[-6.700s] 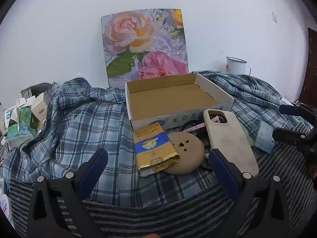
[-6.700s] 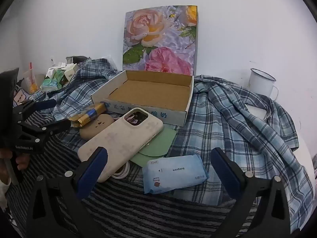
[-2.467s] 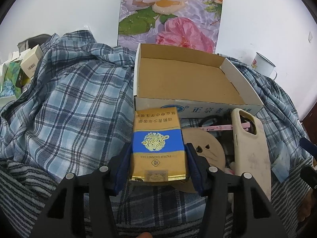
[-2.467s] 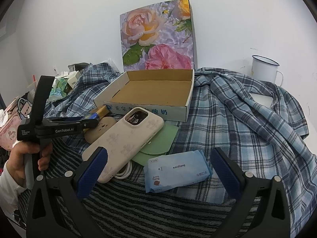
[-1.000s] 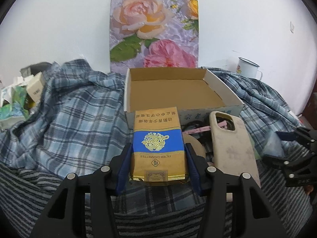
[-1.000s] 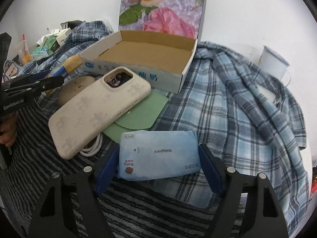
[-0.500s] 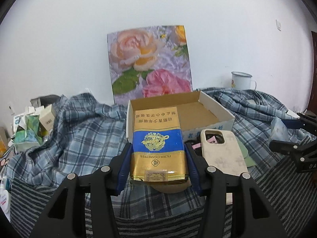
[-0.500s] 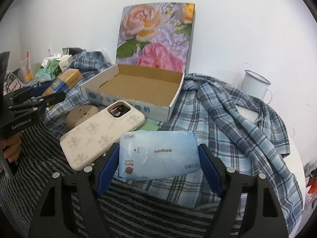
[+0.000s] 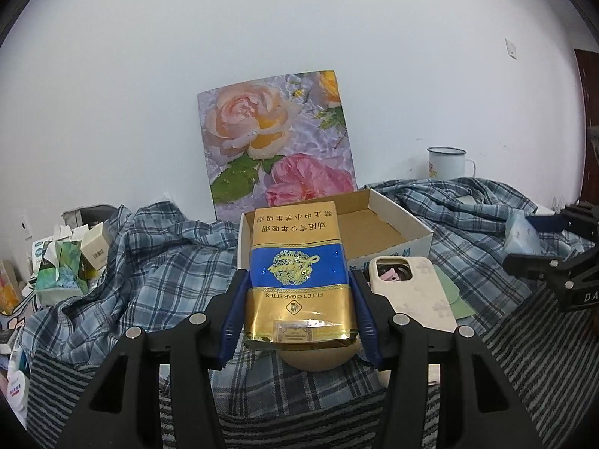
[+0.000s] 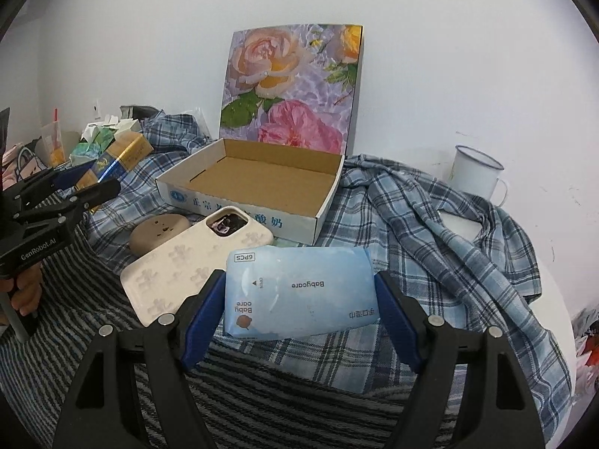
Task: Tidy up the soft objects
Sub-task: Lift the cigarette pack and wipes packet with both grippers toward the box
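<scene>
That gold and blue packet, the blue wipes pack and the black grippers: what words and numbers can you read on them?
"FILTER CIGARETTES": gold and blue packet, upside down; its Chinese line and small bottom label are unreadable.
"Babycare", "Baby care", "6PCS": blue wipes pack, upside down; its small Chinese print is unreadable.
"GenRobot.AI": left gripper.
"DA", cut off: right gripper.

both grippers gripping, lifted clear

the left gripper (image 9: 299, 295) is pointing forward and slightly down, its blue pads (image 9: 234, 314) pressing on both sides of a gold and blue cigarette pack (image 9: 299, 269), which is sitting upright between them. the right gripper (image 10: 299, 299) is angling down a little more, its pads (image 10: 200, 321) clamping the short ends of a pale blue wipes packet (image 10: 299, 292) lying flat across the gap. a hand (image 10: 24, 293) is wrapping around the left gripper's handle at the edge of the right wrist view.
</scene>
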Motion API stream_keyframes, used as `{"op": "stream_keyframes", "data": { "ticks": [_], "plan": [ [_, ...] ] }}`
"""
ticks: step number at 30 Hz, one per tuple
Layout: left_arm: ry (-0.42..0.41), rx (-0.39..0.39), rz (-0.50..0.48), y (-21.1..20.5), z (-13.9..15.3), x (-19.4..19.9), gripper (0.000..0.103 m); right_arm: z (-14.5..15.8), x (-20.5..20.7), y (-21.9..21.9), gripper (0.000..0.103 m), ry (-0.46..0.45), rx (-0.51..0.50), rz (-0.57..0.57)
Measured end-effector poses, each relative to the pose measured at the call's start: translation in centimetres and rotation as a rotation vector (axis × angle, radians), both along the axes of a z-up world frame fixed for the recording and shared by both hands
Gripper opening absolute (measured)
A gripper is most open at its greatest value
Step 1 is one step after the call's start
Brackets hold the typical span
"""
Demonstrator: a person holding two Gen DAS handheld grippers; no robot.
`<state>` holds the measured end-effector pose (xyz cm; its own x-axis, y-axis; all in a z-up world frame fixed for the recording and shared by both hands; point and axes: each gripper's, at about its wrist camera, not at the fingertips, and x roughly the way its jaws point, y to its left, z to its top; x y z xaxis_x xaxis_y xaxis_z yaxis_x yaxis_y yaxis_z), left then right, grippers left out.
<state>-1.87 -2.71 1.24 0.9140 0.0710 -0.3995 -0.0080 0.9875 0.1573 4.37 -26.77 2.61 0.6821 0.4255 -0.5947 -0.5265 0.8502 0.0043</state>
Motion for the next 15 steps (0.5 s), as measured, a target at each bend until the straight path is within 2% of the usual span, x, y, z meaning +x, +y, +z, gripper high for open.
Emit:
{"op": "stream_keyframes", "data": {
  "ticks": [8, 11, 15],
  "plan": [
    [-0.015, 0.072, -0.020, -1.4, -0.2, -0.3, 0.055, 0.8, -1.5, 0.5, 0.077, -0.097, -0.039, -0.022],
    [-0.001, 0.049, -0.011, -0.9, -0.2, -0.1, 0.055, 0.6, -1.4, 0.7, 0.077, -0.094, -0.054, -0.020],
    [0.030, -0.003, 0.019, 0.3, -0.4, 0.5, 0.055, 0.7, -1.4, 0.3, 0.077, -0.093, -0.026, -0.014]
  ]
}}
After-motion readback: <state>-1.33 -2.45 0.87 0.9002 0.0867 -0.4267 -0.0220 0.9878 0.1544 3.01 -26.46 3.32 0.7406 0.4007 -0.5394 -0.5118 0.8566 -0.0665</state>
